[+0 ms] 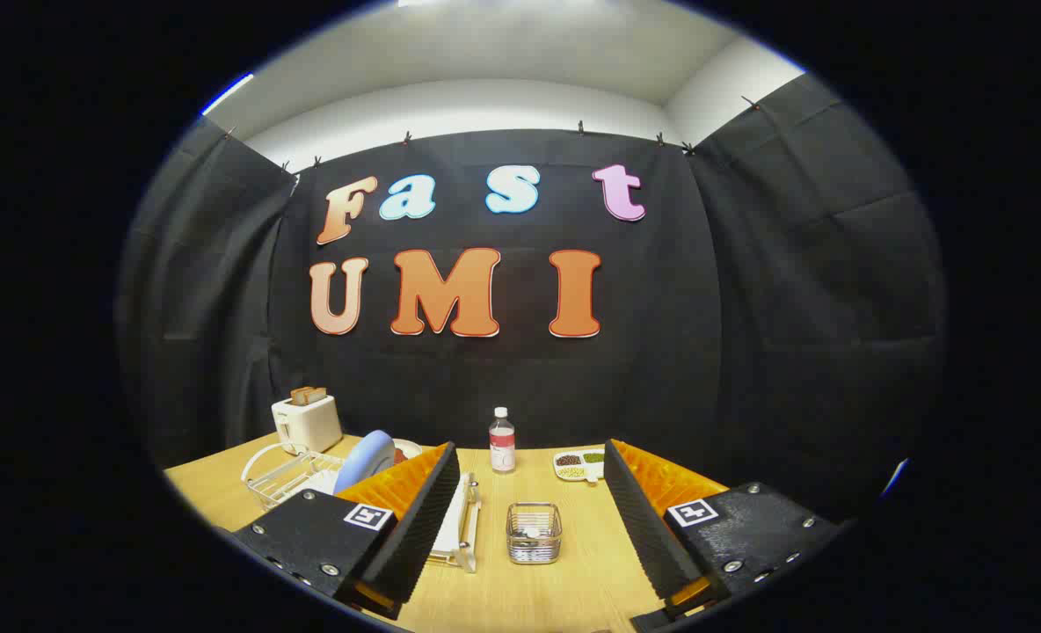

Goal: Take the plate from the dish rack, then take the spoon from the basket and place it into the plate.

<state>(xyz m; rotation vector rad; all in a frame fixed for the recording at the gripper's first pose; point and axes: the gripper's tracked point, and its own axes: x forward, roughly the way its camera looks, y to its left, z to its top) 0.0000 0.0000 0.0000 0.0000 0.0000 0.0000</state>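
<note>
Gripper view: gripper [534,527] held high, fingers spread, nothing between them.
Plate [365,460]: upright in dish rack [285,475] — could be tipped by an off-centre grab.
Basket [534,533]: light — easily shoved.

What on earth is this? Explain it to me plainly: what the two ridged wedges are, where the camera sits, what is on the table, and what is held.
The camera rides on a hand-held gripper and looks forward along its two fingers, the wedges. They stand wide open and hold nothing. On the wooden table, a small wire basket sits between them. Beyond the left finger a blue plate stands in a white dish rack, with a toaster behind. Farther back are a bottle and a divided snack dish.
</note>
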